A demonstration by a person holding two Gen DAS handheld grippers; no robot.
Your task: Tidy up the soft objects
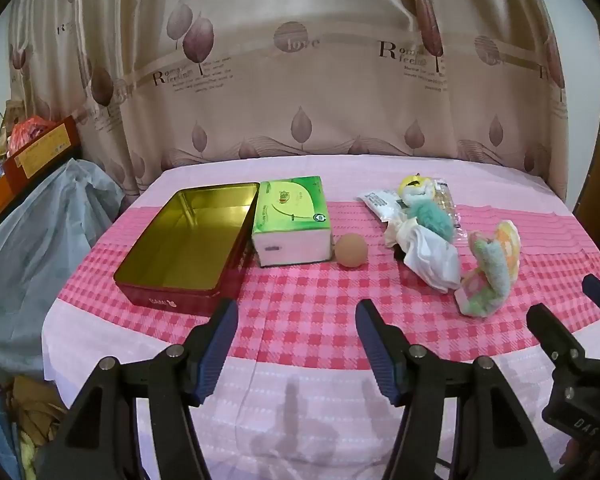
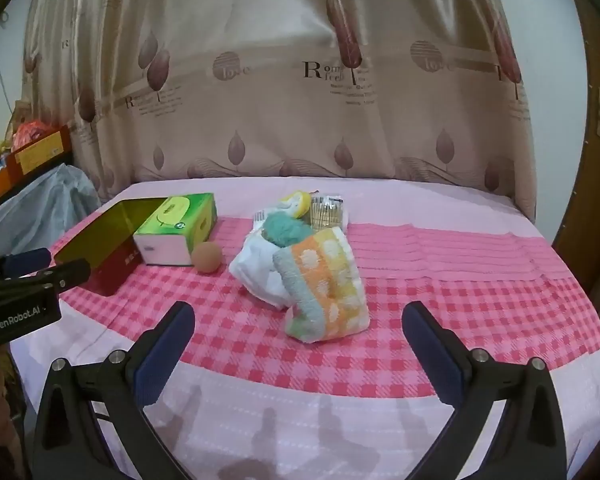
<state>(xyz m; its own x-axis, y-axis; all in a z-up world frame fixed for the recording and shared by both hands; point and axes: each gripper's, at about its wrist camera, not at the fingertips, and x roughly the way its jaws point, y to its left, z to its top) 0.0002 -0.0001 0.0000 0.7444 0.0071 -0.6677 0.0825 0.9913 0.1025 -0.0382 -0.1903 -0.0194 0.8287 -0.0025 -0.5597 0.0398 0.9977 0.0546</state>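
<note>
Towel [image 2: 324, 284] lay straight ahead of the right tongs [image 2: 298, 340], nearer them than the left tongs [image 1: 296, 334]; both gaped empty.

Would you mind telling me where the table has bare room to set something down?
Bare: the near strip between both grippers and the tin, and the cloth right of the towel. Crowded: tissue box, ball and the soft pile behind the towel.

Count on the table: 1 open red rectangular metal tin with gold interior [image 1: 188, 236], 1 green tissue box [image 1: 292, 220], 1 tan foam ball [image 1: 351, 251], 1 folded pastel towel [image 2: 326, 284], 1 white cloth [image 1: 430, 258], 1 teal fluffy pompom [image 1: 430, 216], 2 plastic packets [image 1: 380, 202] far right.
</note>
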